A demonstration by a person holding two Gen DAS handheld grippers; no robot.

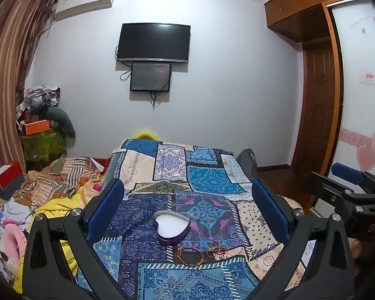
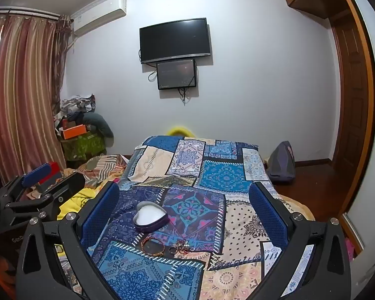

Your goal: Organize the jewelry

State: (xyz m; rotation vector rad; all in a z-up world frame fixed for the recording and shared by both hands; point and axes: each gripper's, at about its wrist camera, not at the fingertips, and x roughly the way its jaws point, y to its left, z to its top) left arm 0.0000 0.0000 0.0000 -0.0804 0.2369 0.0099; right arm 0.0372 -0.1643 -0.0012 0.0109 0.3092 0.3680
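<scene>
An open heart-shaped purple box (image 1: 172,227) with a white lining sits on the patchwork cloth; it also shows in the right wrist view (image 2: 150,217). Just in front of it lie a beaded bracelet (image 1: 190,255) (image 2: 153,246) and a small pile of rings and charms (image 1: 216,250) (image 2: 180,247). My left gripper (image 1: 187,195) is open and empty, raised behind and above the box. My right gripper (image 2: 185,195) is open and empty too, at about the same height. Each gripper shows at the other view's edge, the right one (image 1: 347,177) and the left one (image 2: 37,172).
The cloth-covered table (image 2: 222,175) stretches toward a wall with a TV (image 1: 153,42). Crumpled bedding and clothes (image 1: 57,182) lie to the left. A dark bag (image 2: 282,161) stands on the floor at right, near a wooden door (image 2: 350,115).
</scene>
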